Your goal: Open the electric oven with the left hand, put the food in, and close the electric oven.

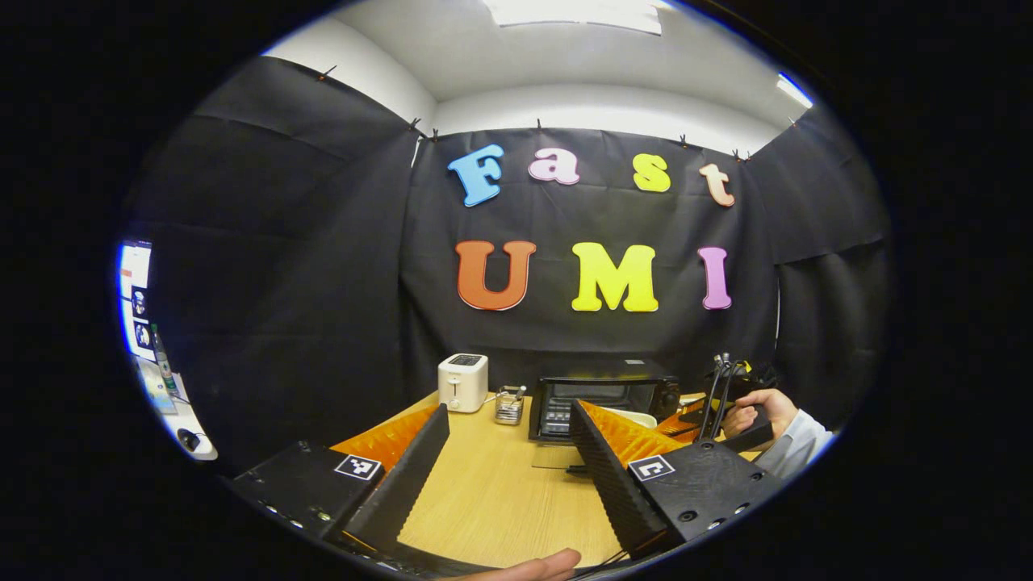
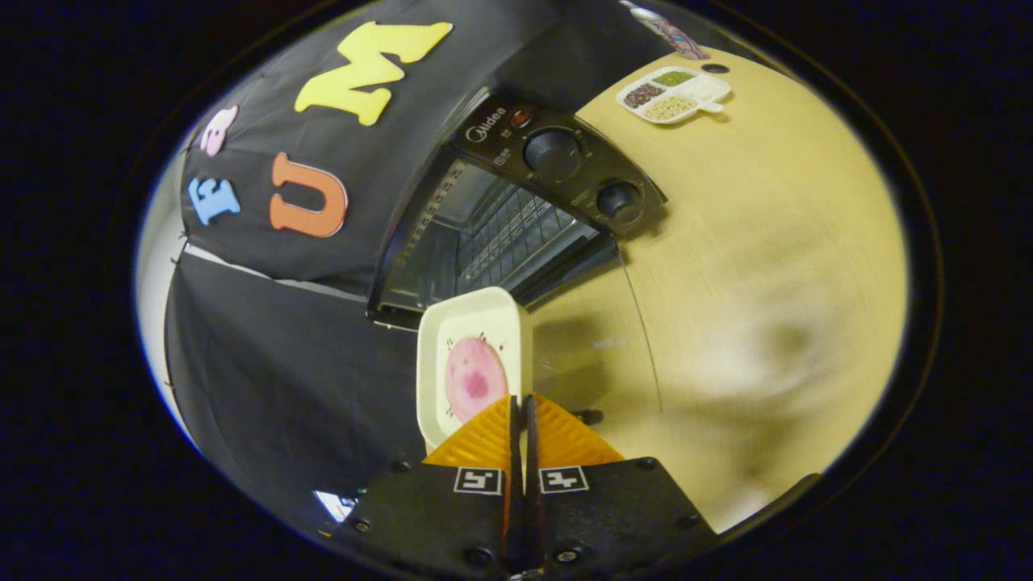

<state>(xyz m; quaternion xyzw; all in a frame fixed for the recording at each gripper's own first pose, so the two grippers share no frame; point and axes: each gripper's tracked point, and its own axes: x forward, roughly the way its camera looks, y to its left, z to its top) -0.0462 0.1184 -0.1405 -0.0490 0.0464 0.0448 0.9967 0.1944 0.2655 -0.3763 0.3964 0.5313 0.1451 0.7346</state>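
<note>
Your left hand-held gripper [image 1: 504, 452] hangs above the near part of the wooden counter [image 1: 500, 500], fingers spread wide apart with nothing between them. A fingertip of your hand [image 1: 537, 566] shows at the bottom edge of the left gripper view.

Far across the counter stands the electric oven [image 1: 601, 403], its door dropped open. To its left, a small clear holder [image 1: 509, 405], then a white toaster [image 1: 462, 382].

Your right hand-held gripper [image 2: 520, 403] is pinched together on the near rim of a cream tray [image 2: 472, 339], both fingers pressing it. The tray carries the food [image 2: 474, 379], a pink round slice. The tray is held in front of the oven's open mouth, still outside the cavity; the wire rack [image 2: 516, 230] shows inside.

In the right gripper view, a divided dish [image 2: 674, 93] of grains sits on the counter, well apart from the oven on the side of its control knobs.

In the left gripper view, your right hand [image 1: 754, 411] shows just right of the oven.
</note>
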